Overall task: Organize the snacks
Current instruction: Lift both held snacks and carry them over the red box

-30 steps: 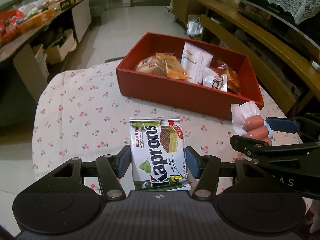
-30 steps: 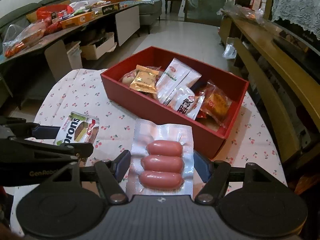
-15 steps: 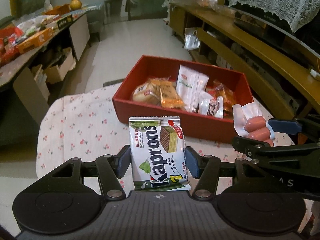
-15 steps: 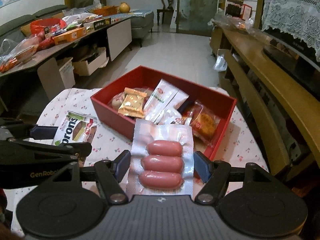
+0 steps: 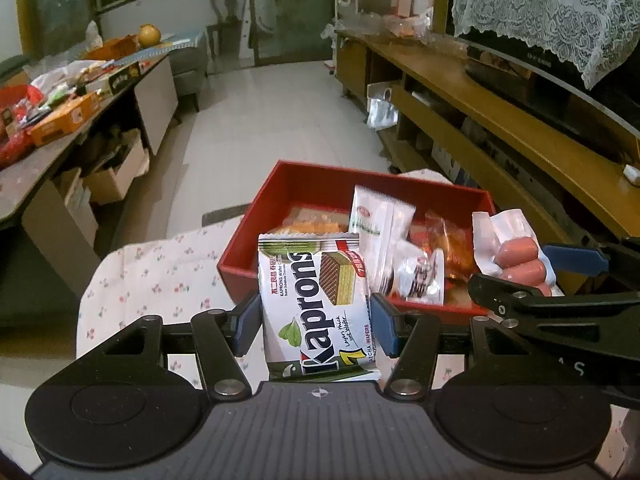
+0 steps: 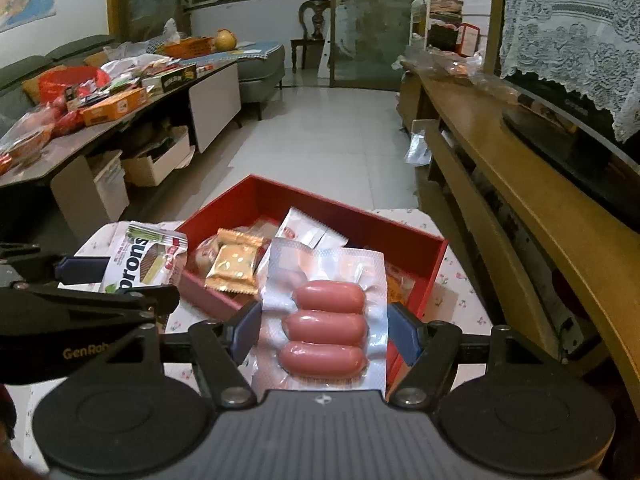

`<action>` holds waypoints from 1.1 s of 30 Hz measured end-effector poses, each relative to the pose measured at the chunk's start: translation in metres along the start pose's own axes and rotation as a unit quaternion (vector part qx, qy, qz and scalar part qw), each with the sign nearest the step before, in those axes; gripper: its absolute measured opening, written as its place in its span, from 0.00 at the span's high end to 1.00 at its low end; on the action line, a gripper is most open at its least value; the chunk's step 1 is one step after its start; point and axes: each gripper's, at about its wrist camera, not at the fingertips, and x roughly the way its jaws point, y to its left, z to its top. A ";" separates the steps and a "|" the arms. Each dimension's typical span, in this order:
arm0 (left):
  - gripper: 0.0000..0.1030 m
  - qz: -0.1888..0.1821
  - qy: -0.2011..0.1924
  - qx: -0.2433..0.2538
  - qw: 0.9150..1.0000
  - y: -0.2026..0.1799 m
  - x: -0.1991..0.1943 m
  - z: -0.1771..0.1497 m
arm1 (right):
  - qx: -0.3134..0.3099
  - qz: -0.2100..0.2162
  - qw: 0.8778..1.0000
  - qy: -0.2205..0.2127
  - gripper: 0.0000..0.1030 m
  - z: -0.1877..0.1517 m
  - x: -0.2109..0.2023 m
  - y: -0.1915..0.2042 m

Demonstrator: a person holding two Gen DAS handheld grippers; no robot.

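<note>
My left gripper [image 5: 316, 322] is shut on a white and green Kaprons wafer pack [image 5: 318, 304], held upright just in front of the near wall of the red box [image 5: 256, 236]. My right gripper [image 6: 324, 326] is shut on a clear vacuum pack of three sausages [image 6: 325, 320], held over the near edge of the red box [image 6: 434, 268]. The box holds several snack packets, among them a gold one [image 6: 234, 266] and a white one [image 5: 378, 228]. The sausage pack [image 5: 516, 258] and the wafer pack [image 6: 146, 258] each show in the other wrist view.
The box sits on a small table with a cherry-print cloth [image 5: 160, 272]. A long cluttered counter [image 6: 100, 120] runs along the left. A wooden TV bench [image 6: 520, 184] runs along the right. Tiled floor [image 6: 328, 128] lies beyond the table.
Both grippers have risen and moved forward toward the red box with their packs still held. The box now sits lower and closer in both views.
</note>
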 end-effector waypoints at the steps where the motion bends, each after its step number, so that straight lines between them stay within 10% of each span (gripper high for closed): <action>1: 0.38 0.000 -0.001 -0.001 1.000 0.000 0.001 0.003 | 0.002 -0.001 1.000 -0.001 0.22 0.002 0.001 -0.001; 33: 0.38 0.017 0.002 0.012 1.000 -0.007 0.051 0.045 | 0.029 -0.018 0.999 0.020 0.22 0.044 0.058 -0.027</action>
